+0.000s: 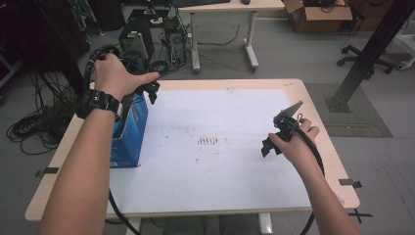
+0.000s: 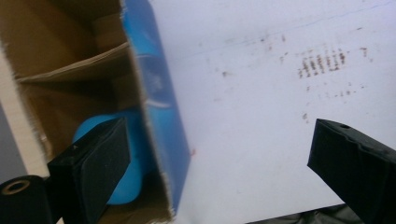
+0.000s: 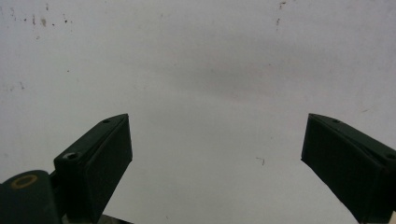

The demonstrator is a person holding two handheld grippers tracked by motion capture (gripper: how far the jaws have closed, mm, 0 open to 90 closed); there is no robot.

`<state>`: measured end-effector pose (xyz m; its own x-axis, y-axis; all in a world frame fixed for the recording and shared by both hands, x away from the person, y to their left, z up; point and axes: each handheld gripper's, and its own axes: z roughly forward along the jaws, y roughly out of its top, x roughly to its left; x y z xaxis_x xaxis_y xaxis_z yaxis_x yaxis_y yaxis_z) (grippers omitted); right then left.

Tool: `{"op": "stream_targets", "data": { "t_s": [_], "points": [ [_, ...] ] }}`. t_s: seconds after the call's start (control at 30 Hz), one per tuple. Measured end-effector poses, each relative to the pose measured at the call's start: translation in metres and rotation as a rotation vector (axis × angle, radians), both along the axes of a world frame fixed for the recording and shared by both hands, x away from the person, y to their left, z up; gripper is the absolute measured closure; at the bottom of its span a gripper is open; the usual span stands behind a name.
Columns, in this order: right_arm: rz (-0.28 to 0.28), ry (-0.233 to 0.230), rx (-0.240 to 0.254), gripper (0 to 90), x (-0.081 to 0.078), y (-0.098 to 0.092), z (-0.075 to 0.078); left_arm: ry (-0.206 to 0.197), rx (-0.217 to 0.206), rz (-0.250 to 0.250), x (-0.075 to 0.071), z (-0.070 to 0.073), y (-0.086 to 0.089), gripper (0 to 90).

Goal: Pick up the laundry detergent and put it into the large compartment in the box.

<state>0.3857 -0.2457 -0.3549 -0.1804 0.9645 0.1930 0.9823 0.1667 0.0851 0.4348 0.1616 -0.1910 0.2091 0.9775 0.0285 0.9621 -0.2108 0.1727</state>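
The left gripper (image 1: pixel 152 91) is held over the open blue box (image 1: pixel 131 128) at the table's (image 1: pixel 235 84) left edge, its jaws spread wide with nothing between them. A blue object (image 2: pixel 125 184) lies inside the box — a detail given by the left gripper view, not the high view. The placing step appears finished; withdrawal seems next. The right gripper (image 1: pixel 268 145) hangs wide open and empty over the white sheet (image 1: pixel 220 166).
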Motion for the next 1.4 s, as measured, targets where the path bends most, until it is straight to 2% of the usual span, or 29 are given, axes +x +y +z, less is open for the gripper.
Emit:
{"op": "stream_targets", "data": {
  "t_s": [0.07,0.1,0.23,0.33,0.6,0.97,1.1,1.4],
  "points": [
    [-0.001,-0.002,0.0,8.7,0.0,-0.001,0.0,0.004,0.003,-0.012,0.0,-0.004,-0.011,5.0],
    [-0.001,-0.002,0.0,8.7,0.0,-0.001,0.0,0.004,0.003,-0.012,0.0,-0.004,-0.011,4.8],
    [-0.004,-0.007,0.004,8.6,-0.003,-0.002,0.002,0.007,-0.045,-0.052,0.0,-0.013,-0.029,4.9],
    [-0.007,-0.008,0.006,8.7,-0.004,-0.003,0.004,0.01,-0.035,-0.064,0.0,-0.019,-0.037,4.8],
    [-0.007,-0.013,0.01,8.6,-0.005,-0.003,0.005,0.03,-0.048,-0.087,0.0,-0.042,-0.056,4.7],
    [-0.007,-0.01,0.009,8.6,-0.004,-0.006,0.004,0.066,-0.037,-0.111,0.003,-0.071,-0.069,4.8],
    [-0.006,-0.013,0.009,8.7,-0.004,-0.007,0.004,0.074,-0.038,-0.121,0.004,-0.075,-0.072,4.8],
    [-0.01,-0.014,0.008,8.6,-0.006,-0.009,0.004,0.07,-0.041,-0.121,0.003,-0.073,-0.072,4.8]
  ]
}}
